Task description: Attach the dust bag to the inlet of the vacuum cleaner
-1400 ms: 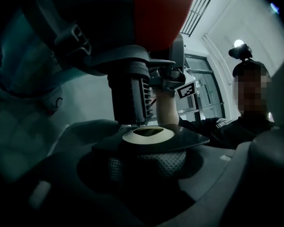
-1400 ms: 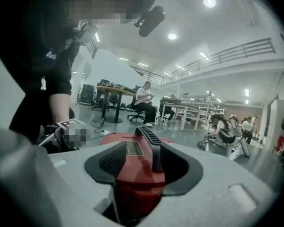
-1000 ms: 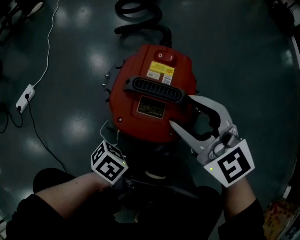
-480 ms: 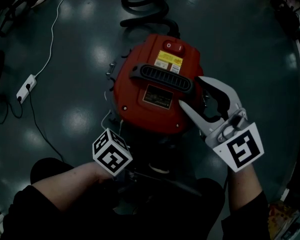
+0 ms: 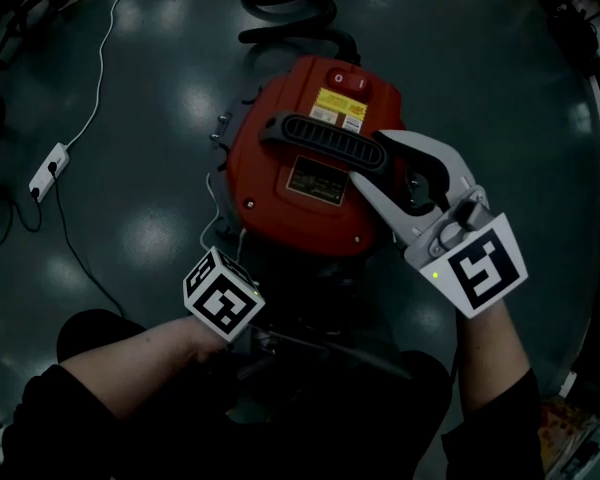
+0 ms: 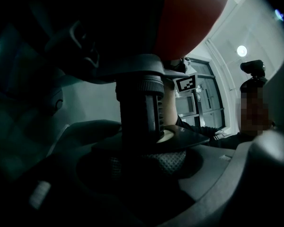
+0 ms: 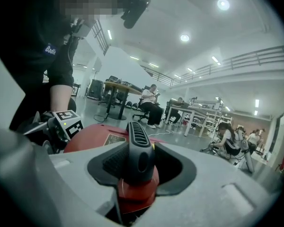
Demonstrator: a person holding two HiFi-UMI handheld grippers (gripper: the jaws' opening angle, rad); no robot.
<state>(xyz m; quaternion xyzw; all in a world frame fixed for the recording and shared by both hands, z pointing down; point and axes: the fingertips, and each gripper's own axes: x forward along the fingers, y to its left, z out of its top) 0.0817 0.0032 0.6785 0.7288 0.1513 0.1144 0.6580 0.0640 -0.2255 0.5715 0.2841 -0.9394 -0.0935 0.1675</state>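
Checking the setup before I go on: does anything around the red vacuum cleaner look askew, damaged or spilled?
Nothing stands out. The red vacuum cleaner stands upright on the floor, its black handle intact, the black hose coiled behind it. Below, the flat dark collar sits round the black ribbed inlet.

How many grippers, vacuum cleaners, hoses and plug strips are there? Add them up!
Grippers: 2, the left gripper and the right gripper, its fingers just closing, the black handle between them
Vacuum cleaner: 1
Hose: 1
Power strip: 1
Total: 5
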